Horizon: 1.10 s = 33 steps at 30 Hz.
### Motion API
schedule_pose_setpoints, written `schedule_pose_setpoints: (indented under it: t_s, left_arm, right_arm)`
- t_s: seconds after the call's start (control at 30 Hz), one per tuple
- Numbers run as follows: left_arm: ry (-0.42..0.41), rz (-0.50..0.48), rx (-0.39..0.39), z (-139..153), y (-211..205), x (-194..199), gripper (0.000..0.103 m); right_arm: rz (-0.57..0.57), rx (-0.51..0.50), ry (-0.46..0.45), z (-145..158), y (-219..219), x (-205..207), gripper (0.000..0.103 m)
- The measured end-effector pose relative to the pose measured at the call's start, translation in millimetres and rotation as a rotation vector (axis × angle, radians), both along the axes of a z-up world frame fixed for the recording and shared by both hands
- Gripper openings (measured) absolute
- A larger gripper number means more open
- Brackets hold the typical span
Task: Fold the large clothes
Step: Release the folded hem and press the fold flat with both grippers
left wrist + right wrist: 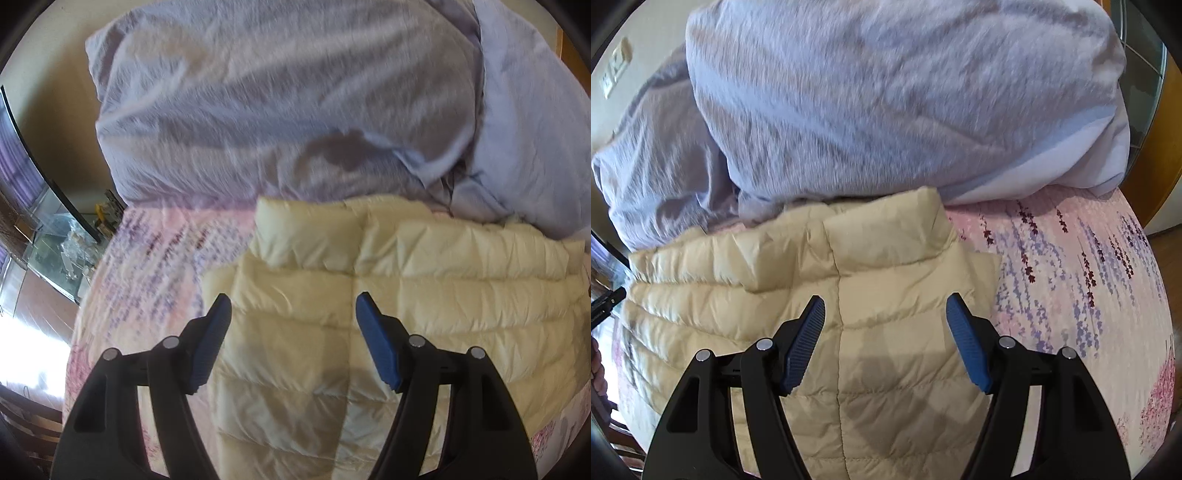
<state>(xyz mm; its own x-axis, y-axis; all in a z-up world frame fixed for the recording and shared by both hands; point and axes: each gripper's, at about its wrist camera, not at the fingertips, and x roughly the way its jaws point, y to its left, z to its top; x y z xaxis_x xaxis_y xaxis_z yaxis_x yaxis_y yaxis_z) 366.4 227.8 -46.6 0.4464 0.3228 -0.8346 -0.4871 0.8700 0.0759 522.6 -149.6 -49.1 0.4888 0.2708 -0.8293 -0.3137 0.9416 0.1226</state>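
No legible writing; cream quilted jacket [886,295] on floral bedsheet [1071,277].

we see a cream quilted puffer jacket [388,258] lying flat on the floral pink bedsheet [155,266], its padded panels stitched in horizontal rows. its collar [886,229] points toward the heaped lavender duvet [277,103] and touches it. a centre seam runs down the middle, and the fabric is lightly creased.
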Motion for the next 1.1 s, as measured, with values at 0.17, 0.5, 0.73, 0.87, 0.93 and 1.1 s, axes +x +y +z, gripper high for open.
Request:
schedule_pose_setpoints:
  t_s: [0.17, 0.5, 0.73, 0.87, 0.93, 1.1]
  left_arm:
    - [0.013, 0.017, 0.006, -23.5, -8.2, -3.8, 0.07]
    - [0.006, 0.058, 0.115, -58.1, -12.8, 4.4, 0.079]
    - [0.001, 0.075, 0.143, -66.9, -7.9, 21.3, 0.08]
    - [0.0, 0.08, 0.149, -69.8, -2.7, 32.2, 0.081]
    - [0.0, 0.085, 0.15, -72.0, -0.7, 36.3, 0.084]
    - [-0.006, 0.104, 0.14, -80.4, 5.4, 39.3, 0.09]
  right_arm:
    - [-0.006, -0.078, -0.029, -19.0, 7.7, -8.1, 0.07]
    - [-0.036, -0.184, -0.123, -48.4, 26.1, -7.7, 0.071]
    - [-0.067, -0.186, -0.142, -56.7, 34.1, 7.1, 0.075]
    - [-0.079, -0.186, -0.147, -61.9, 38.2, 15.0, 0.078]
    - [-0.084, -0.187, -0.152, -64.1, 40.1, 17.1, 0.08]
    - [-0.094, -0.164, -0.176, -72.9, 39.0, 18.1, 0.084]
